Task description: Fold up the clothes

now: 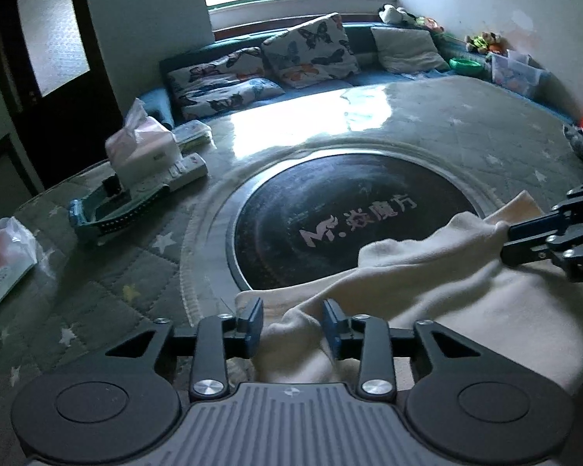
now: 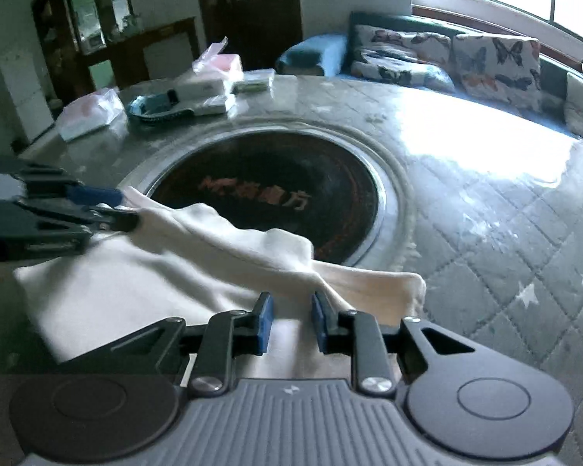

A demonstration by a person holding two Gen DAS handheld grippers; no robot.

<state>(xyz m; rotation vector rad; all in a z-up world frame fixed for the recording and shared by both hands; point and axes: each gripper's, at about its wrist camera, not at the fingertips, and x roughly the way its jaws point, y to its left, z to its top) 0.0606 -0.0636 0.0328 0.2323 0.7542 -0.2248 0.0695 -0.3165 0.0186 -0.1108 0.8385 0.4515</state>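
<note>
A cream-white garment lies on the near edge of a round table, partly over its black centre disc. My left gripper sits at the garment's left edge with its blue pads apart, cloth bunched between them. My right gripper is at the garment's right end, pads apart with cloth between them. The right gripper also shows in the left wrist view, fingers close around a raised fold. The left gripper shows in the right wrist view at the garment's far left corner.
The table has a grey quilted star cover. On its left stand a tissue box, a remote, a teal basket and a plastic-wrapped pack. A sofa with butterfly cushions is behind. A dark door is left.
</note>
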